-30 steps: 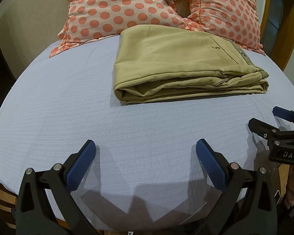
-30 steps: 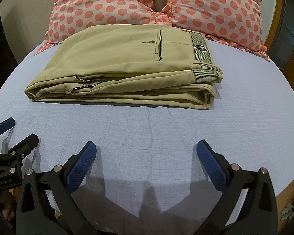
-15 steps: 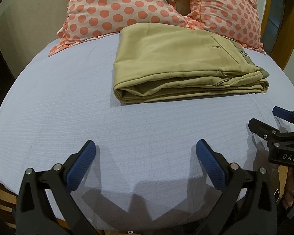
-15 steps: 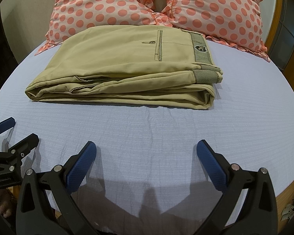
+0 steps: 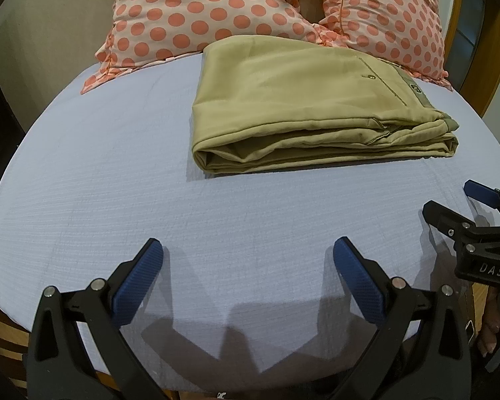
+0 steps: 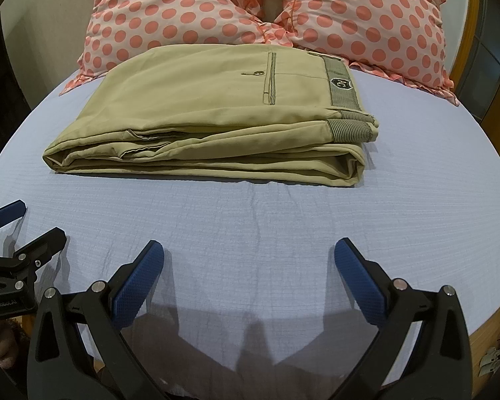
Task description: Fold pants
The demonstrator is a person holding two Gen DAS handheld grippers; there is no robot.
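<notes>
Khaki pants (image 6: 213, 116) lay fully folded on the bed (image 6: 283, 233), looking finished, while left claw (image 5: 246, 253) and right claw (image 6: 248, 253) hovered near, both spread apart and empty.

Very little differs from a second ago. In the left wrist view the folded pants (image 5: 316, 113) and pillows (image 5: 216, 13) sit slightly higher in the picture, so the left tool (image 5: 246, 256) has tipped or drawn back a touch. The right wrist view shows no clear change.
</notes>
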